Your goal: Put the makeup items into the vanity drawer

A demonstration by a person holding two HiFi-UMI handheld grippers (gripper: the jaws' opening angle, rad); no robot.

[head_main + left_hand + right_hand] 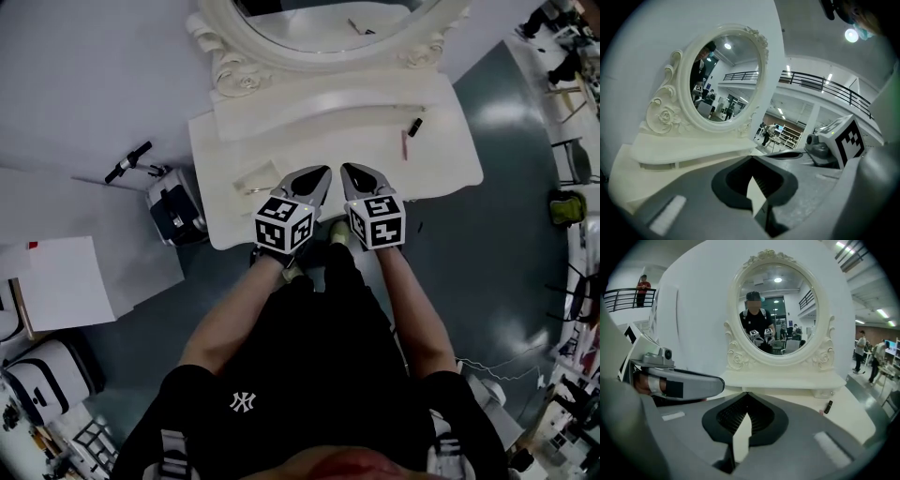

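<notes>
I see two makeup items on the white vanity counter (450,164), toward its back right corner and below the right end of the shelf under the oval mirror (323,23): a small black tube (413,126) just beside a thin pink stick (405,145). The left gripper (322,172) and right gripper (347,169) hang side by side over the middle of the counter's front edge, well apart from those items. Both sets of fingers are clenched tip to tip with nothing between them or touching them.
</notes>
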